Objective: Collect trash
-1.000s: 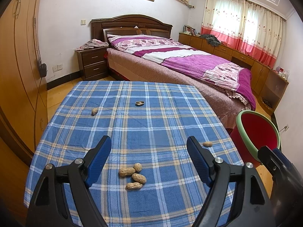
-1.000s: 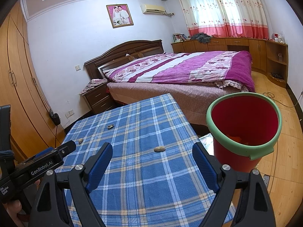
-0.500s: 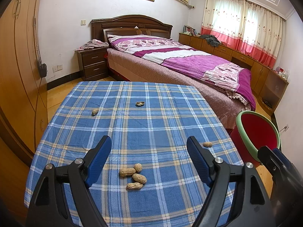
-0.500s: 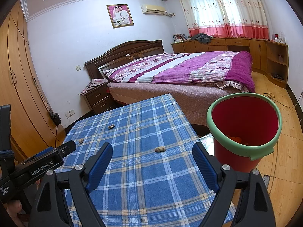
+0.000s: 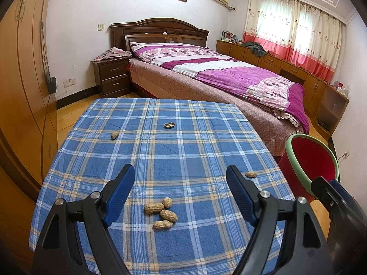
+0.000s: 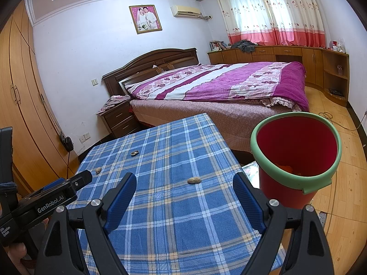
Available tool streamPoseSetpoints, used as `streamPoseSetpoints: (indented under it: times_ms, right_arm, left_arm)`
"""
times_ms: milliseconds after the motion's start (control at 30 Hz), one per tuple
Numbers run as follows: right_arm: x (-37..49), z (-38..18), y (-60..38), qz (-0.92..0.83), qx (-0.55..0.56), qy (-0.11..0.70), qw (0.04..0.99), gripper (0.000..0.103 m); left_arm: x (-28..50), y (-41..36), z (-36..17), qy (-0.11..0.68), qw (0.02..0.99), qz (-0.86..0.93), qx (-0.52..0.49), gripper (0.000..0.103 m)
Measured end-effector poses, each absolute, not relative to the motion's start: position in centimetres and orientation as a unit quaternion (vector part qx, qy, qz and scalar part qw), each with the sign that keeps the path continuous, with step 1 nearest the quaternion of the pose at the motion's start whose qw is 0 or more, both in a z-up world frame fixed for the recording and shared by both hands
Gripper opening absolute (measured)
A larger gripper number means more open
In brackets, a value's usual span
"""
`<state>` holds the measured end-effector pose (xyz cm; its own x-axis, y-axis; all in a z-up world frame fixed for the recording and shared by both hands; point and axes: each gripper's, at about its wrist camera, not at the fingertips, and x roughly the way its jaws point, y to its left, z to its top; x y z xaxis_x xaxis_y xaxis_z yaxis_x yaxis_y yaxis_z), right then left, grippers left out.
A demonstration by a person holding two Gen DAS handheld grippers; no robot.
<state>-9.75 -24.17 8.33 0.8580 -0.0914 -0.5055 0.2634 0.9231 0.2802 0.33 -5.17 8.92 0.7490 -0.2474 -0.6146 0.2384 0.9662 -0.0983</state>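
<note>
A table draped in a blue plaid cloth [image 5: 183, 151] is being viewed from both wrist cameras, and it is serving here as the landmark. The left black gripper with blue finger pads [image 5: 180, 184] is being held above the table's near edge with its jaws spread wide and nothing between them. Just beyond it, near the table's near edge, a cluster of 4 tan peanut shells [image 5: 161, 213] is lying on the cloth. 1 single peanut shell [image 5: 250, 174] is lying close to the table's right edge, another [image 5: 115, 134] toward its far left, and a broken, opened shell half [image 5: 169, 125] toward its far middle. The right black gripper with blue finger pads [image 6: 184, 192] is being held over the table's near right corner, jaws likewise gaping and empty. A red plastic bucket with a pale green rim [image 6: 296, 160] is standing on the floor just beside the table's right edge, with orange scraps [image 6: 286, 168] lying inside it.
</note>
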Motion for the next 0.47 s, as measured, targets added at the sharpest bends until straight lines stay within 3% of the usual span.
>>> streamPoseSetpoints:
  times_ms: [467]
  right_arm:
    - [-9.85,8.35,-24.08,-0.093,0.172,0.250,0.948,0.088]
  left_arm:
    - [0.31,-5.08,8.97,0.330,0.935,-0.129,-0.007,0.081]
